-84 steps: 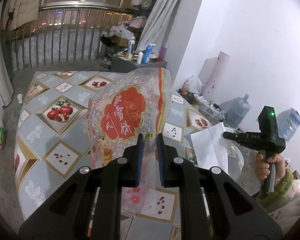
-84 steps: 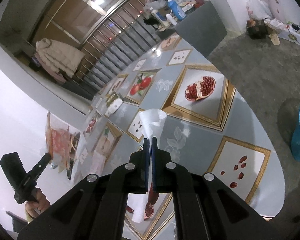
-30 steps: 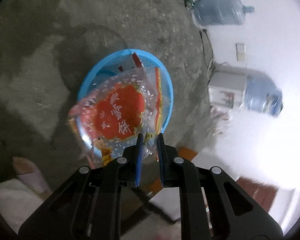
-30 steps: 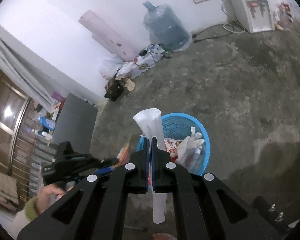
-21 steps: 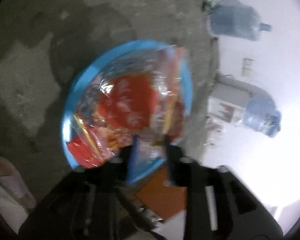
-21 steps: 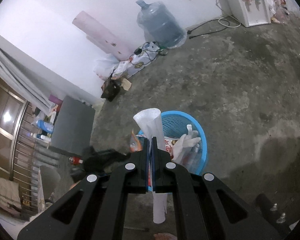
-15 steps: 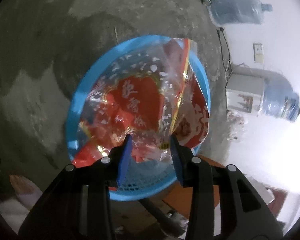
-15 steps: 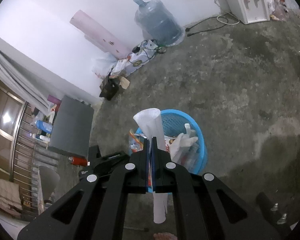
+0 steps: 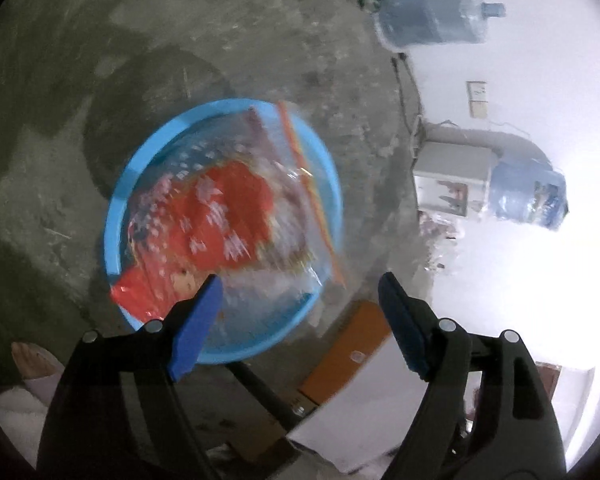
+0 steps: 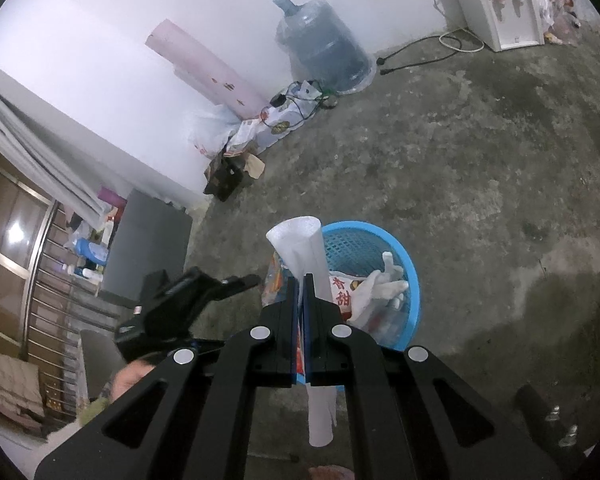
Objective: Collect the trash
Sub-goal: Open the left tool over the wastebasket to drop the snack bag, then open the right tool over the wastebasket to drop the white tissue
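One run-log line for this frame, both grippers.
left gripper: jaws just opened, snack bag dropping into blue basket | right gripper: shut on white foam sheet

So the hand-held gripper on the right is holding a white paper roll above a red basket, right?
Not quite: the basket is blue, not red, as the right wrist view shows. The right hand-held gripper is indeed shut on the white paper roll above it.

- Red Chinese characters, "香甜" as far as can be made out, on a white packet point(image 10: 341, 290) in the blue basket point(image 10: 414, 280).
- White print on the red snack bag point(image 9: 220, 216): blurred, unreadable.
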{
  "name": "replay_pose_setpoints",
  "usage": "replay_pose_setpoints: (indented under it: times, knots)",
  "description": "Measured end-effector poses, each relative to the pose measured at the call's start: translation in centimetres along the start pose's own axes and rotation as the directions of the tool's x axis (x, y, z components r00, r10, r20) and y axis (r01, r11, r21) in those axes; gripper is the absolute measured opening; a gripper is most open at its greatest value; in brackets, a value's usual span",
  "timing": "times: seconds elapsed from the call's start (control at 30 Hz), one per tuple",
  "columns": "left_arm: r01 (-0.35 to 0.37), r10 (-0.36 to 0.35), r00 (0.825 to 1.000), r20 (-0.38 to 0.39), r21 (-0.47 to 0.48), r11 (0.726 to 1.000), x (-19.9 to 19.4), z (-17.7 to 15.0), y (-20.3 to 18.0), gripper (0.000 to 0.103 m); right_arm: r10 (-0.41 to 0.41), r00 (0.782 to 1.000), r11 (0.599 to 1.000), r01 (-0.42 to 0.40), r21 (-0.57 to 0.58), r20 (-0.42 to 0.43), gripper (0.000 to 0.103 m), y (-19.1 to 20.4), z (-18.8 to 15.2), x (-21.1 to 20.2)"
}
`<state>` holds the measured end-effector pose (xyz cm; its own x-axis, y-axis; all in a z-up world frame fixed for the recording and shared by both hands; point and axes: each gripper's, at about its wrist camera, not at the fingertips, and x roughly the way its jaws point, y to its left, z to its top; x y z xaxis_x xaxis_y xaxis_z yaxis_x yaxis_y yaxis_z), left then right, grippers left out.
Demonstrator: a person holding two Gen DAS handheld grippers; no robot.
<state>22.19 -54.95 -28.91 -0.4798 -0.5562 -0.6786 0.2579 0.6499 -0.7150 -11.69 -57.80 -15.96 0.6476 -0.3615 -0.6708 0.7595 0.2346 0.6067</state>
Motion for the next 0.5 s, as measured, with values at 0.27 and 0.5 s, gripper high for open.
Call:
replay_pose_setpoints:
  times: [0.27, 0.5]
  knots:
    - [0.066, -0.066, 0.998, 0.016, 0.048, 0.997, -4.9, -2.9, -2.7, 0.076, 0.008, 1.0, 1.0, -0.007, -0.019, 0.021, 0.003, 1.1, 0.0, -0.9]
    - [0.02, -0.053, 0.988, 0.144, 0.224, 0.974, -14.6, -6.3, -7.2, 0.076, 0.052, 0.999, 0.996, -0.053, -0.075, -0.011, 0.003, 3.9, -0.2, -0.4]
